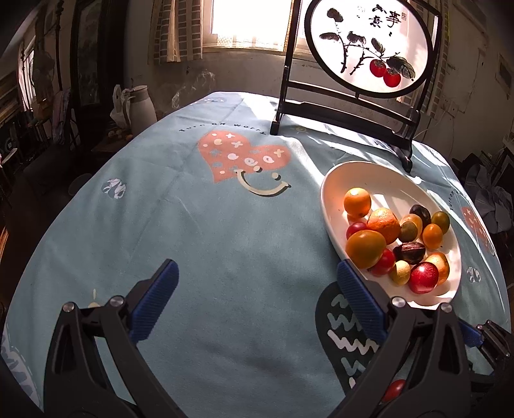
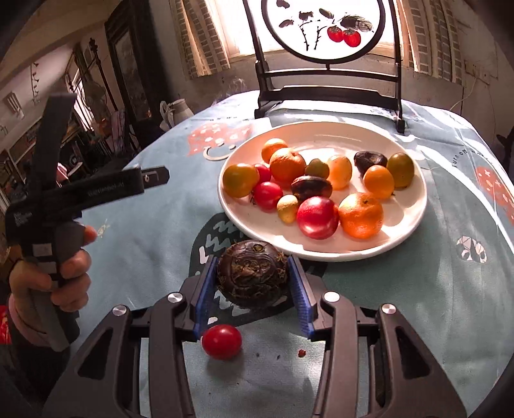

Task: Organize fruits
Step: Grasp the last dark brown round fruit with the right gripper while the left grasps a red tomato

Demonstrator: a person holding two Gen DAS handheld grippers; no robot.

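1. The right gripper (image 2: 252, 283) pinches a dark wrinkled fruit (image 2: 252, 273) just before the white plate (image 2: 321, 254); the fruit's underside is hidden.
2. The left gripper (image 1: 257, 299) gapes, empty.
3. A red tomato (image 2: 221, 341) lies loose; the left view half hides it.

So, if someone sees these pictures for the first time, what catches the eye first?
Probably the round white plate heaped with small orange, red and dark fruits, mid-table. Next, the dark wrinkled round fruit clamped in the right gripper near the plate, a small red tomato loose beneath. Behind stands a round painted screen.
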